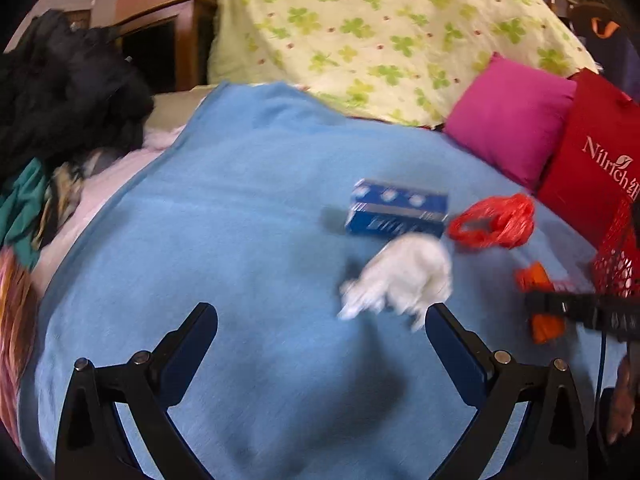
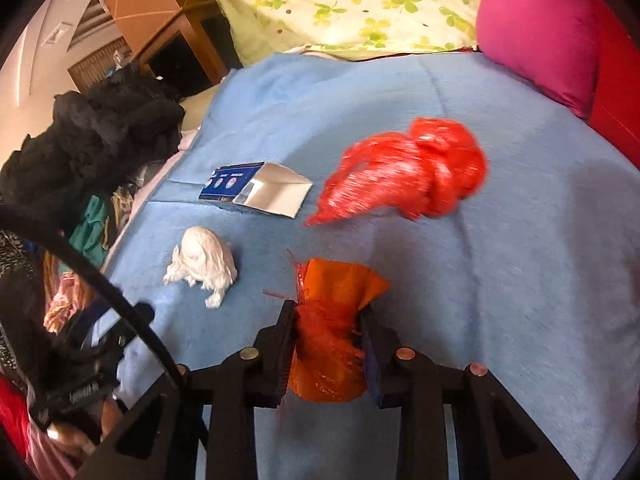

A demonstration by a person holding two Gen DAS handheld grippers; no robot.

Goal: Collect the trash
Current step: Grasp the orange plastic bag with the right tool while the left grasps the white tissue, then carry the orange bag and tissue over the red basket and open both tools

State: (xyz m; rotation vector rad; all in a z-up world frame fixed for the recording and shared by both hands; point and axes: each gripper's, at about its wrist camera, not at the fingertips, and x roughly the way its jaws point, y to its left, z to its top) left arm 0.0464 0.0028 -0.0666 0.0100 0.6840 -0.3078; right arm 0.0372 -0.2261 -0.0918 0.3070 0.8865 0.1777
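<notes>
The right gripper (image 2: 329, 344) pinched the orange wrapper (image 2: 334, 320) just off the blue blanket (image 2: 500, 300), near the white tissue wad (image 2: 204, 266), ready for carrying off, while the left gripper (image 1: 321, 330) hung with fingers spread, empty, short of that wad.

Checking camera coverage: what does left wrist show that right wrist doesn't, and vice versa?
Left wrist only: the open left gripper with nothing between its fingers, the lettered red bag, and a red mesh basket at the right edge.

Right wrist only: the right gripper shut on the orange wrapper, seen close, and the blue box's open white flap.

Both: blue blanket, white crumpled paper, red plastic bag, pink pillow, clover-print quilt, dark clothes pile.
</notes>
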